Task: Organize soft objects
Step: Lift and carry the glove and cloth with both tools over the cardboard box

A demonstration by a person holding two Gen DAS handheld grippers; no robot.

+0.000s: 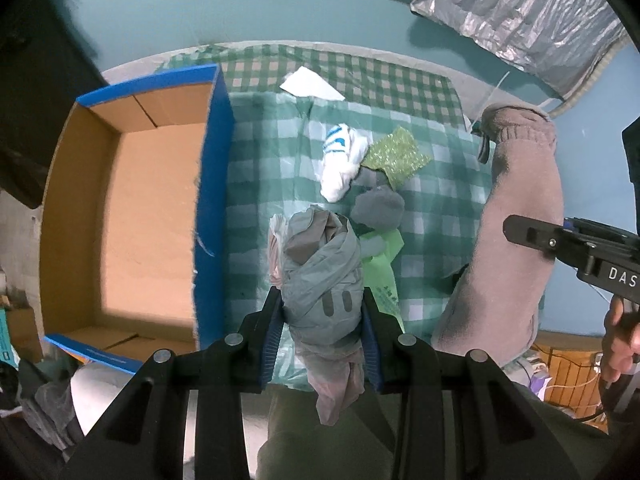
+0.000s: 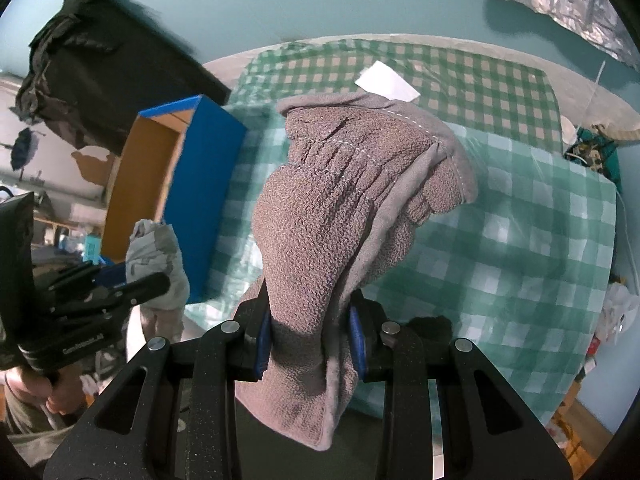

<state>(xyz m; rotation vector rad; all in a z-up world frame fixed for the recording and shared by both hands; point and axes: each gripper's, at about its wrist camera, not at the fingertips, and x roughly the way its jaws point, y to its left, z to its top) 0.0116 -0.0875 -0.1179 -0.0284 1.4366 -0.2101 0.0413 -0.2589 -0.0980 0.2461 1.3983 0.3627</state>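
Observation:
My left gripper (image 1: 323, 320) is shut on a grey rolled garment bundle (image 1: 320, 268) and holds it above the checkered cloth, just right of the open cardboard box (image 1: 120, 216) with blue walls. My right gripper (image 2: 310, 344) is shut on a grey-brown knit garment (image 2: 340, 208) that hangs up in front of the camera; it also shows in the left wrist view (image 1: 516, 232). A white sock with blue stripes (image 1: 342, 164), a dark grey sock (image 1: 380, 206), a glittery green cloth (image 1: 396, 156) and a light green bag (image 1: 380, 268) lie on the table.
The table carries a green checkered cloth (image 1: 440, 200). A white paper (image 1: 310, 84) lies at its far side. A silver foil sheet (image 1: 520, 12) hangs at the back right. A black bag (image 2: 100, 76) stands left of the box (image 2: 176, 184).

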